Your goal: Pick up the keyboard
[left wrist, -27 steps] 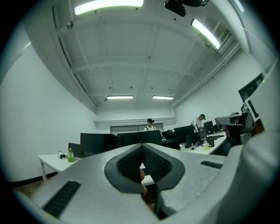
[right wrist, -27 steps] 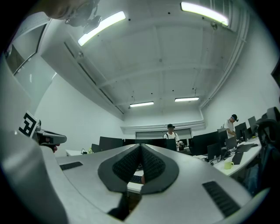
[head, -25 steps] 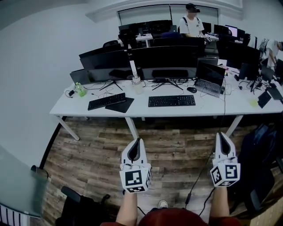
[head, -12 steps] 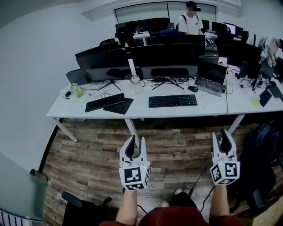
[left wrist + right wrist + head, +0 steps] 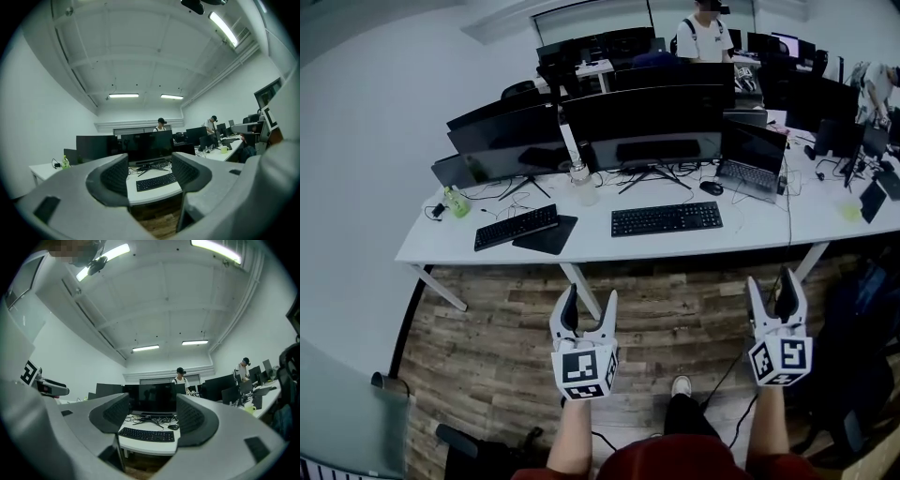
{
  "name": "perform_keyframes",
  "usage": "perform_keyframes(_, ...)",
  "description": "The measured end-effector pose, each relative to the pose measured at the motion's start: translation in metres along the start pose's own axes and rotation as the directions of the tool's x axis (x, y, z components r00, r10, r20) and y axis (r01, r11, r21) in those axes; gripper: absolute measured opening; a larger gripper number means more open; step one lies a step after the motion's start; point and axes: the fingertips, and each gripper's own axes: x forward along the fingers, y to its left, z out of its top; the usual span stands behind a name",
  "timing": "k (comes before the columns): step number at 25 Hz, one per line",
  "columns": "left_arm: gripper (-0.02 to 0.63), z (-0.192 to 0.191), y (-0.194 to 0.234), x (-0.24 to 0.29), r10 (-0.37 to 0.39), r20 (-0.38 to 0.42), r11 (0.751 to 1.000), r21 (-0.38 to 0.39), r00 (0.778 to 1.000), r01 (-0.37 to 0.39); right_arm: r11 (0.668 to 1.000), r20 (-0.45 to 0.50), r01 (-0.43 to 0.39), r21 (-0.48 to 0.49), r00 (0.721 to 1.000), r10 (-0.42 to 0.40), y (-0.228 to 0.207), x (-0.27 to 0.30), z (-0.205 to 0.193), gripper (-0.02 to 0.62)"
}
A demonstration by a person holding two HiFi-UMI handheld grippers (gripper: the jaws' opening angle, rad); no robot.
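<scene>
A black keyboard [image 5: 666,218] lies in the middle of the long white desk [image 5: 750,239], in front of a wide monitor [image 5: 649,117]. A second black keyboard [image 5: 516,227] lies further left beside a dark mouse pad [image 5: 547,235]. Both grippers hover over the wooden floor, short of the desk's front edge and apart from everything. My left gripper [image 5: 589,305] has its jaws opening, with nothing between them. My right gripper [image 5: 772,291] is opening too and holds nothing. Through the gap of the left gripper [image 5: 150,176] the middle keyboard [image 5: 156,181] shows far off, and likewise the keyboard [image 5: 146,434] past the right gripper [image 5: 146,417].
On the desk stand a laptop [image 5: 754,155], a mouse [image 5: 711,187], a clear bottle [image 5: 583,183] and a green bottle [image 5: 455,201]. More desks and a person [image 5: 704,36] are behind. A dark bag [image 5: 862,356] and a cable [image 5: 724,375] lie on the floor at right.
Both grippers have moved forward toward the desk. Their jaws, shut a second ago, now stand apart. The desk sits lower and nearer in the head view.
</scene>
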Motion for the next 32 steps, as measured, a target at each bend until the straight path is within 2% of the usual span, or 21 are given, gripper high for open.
perform_keyframes(5, 0.272, -0.003, -0.011, 0.061, -0.026, -0.035, 0.999, 0.021, 0.999, 0.026, 1.000, -0.006, 0.002, 0.016, 1.000, -0.002, -0.027, 0.050, -0.010, 0.293)
perform_keyframes(23, 0.272, 0.008, -0.046, 0.255, -0.057, -0.042, 0.998, 0.019, 0.997, 0.058, 0.998, -0.046, 0.038, 0.050, 0.998, -0.035, -0.133, 0.201, -0.043, 0.293)
perform_keyframes(32, 0.272, 0.006, -0.045, 0.312, -0.039, -0.044, 0.999, 0.033, 0.998, 0.040, 0.998, -0.044, 0.040, 0.058, 0.998, -0.037, -0.163, 0.255, -0.055, 0.293)
